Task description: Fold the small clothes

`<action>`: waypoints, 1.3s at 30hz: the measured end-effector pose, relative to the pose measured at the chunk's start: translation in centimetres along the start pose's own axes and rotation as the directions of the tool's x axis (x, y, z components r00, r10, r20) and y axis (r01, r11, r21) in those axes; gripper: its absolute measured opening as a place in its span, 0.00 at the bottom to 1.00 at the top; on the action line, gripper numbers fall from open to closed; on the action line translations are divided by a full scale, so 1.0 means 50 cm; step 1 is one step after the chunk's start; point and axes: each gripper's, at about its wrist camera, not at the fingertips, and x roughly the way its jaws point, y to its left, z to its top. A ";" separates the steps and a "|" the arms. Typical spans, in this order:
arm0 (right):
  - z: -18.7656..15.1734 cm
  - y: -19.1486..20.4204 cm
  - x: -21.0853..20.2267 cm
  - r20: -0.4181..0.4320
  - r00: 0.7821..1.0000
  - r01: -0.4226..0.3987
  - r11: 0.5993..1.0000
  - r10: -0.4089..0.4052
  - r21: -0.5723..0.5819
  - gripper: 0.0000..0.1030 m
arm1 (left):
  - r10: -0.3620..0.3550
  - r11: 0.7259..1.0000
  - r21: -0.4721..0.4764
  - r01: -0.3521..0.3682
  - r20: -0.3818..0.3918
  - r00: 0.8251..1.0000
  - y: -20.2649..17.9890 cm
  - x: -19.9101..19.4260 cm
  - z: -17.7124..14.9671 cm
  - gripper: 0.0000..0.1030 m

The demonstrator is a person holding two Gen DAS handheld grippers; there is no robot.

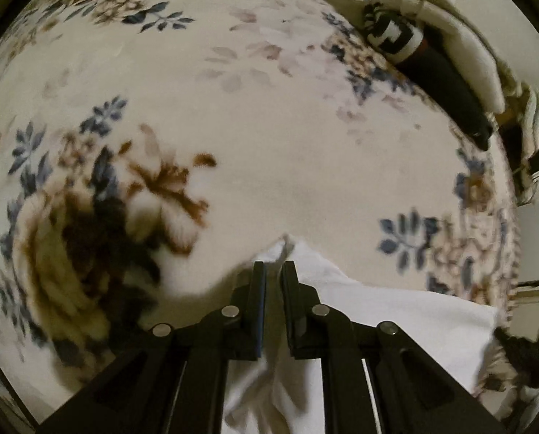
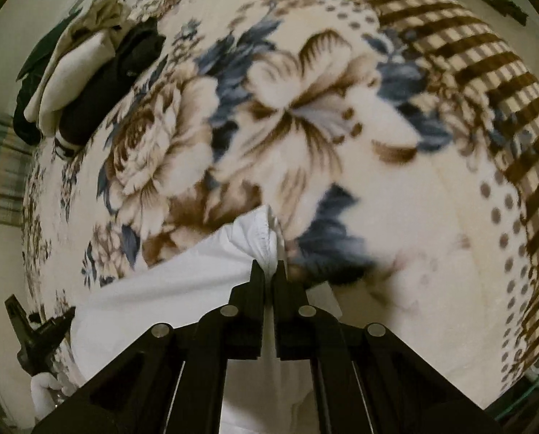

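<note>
Left wrist view: two claws, left claw (image 1: 274,266) and right claw (image 2: 268,266), each clamp one white garment (image 1: 396,311).

Stretched between left gripper (image 1: 274,266) and right gripper (image 2: 268,266) over the blanket (image 1: 287,137): one garment (image 1: 396,318), a corner clamped in each, with piled clothes (image 2: 88,72) at the blanket's far edge.

text: none readable | labels, brands, numbers: none readable | closest thing: bold white blocky marks on the black-and-white garment (image 1: 396,36) at the blanket's (image 1: 269,144) far right edge, too blurred to tell as letters
</note>
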 end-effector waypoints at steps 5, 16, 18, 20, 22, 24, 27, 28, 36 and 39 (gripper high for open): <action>-0.073 -0.010 -0.068 0.004 0.997 -0.075 0.997 0.075 0.011 0.50 | -0.099 0.993 -0.055 0.102 0.053 0.994 0.002 -0.098 -0.083 0.47; -0.195 -0.049 0.038 -0.161 0.959 -0.216 0.968 0.235 0.123 0.34 | -0.152 0.986 -0.083 0.147 -0.055 0.987 -0.013 -0.013 -0.228 0.19; -0.198 -0.048 0.031 -0.136 0.964 -0.212 0.971 0.226 0.112 0.08 | -0.153 0.987 -0.058 0.152 -0.029 0.988 -0.019 -0.030 -0.228 0.09; -0.196 -0.041 0.013 -0.113 0.975 -0.184 0.980 0.191 0.073 0.03 | -0.133 0.991 -0.016 0.133 -0.014 0.991 -0.029 -0.045 -0.224 0.07; -0.191 -0.039 -0.005 -0.097 0.984 -0.145 0.989 0.148 0.040 0.03 | -0.120 0.993 -0.005 0.120 -0.026 0.992 -0.026 -0.042 -0.223 0.07; -0.184 -0.048 -0.006 -0.105 0.989 -0.103 0.994 0.106 0.033 0.02 | -0.105 0.994 -0.016 0.104 -0.059 0.993 -0.015 -0.017 -0.223 0.08; -0.176 -0.060 0.007 -0.132 0.985 -0.104 0.994 0.108 0.039 0.02 | -0.092 0.996 -0.018 0.090 -0.085 0.992 -0.013 -0.008 -0.223 0.11; -0.174 -0.055 0.006 -0.140 0.983 -0.118 0.993 0.121 0.028 0.03 | -0.099 0.995 -0.021 0.098 -0.092 0.991 -0.016 -0.015 -0.220 0.11; -0.217 -0.093 -0.008 -0.151 0.957 -0.227 0.965 0.246 0.132 0.47 | -0.211 0.971 -0.133 0.200 -0.076 0.974 -0.004 -0.042 -0.273 0.46; -0.251 -0.074 0.040 -0.255 0.938 -0.216 0.972 0.233 0.094 0.49 | -0.170 0.981 -0.117 0.157 -0.111 0.979 -0.014 -0.010 -0.296 0.46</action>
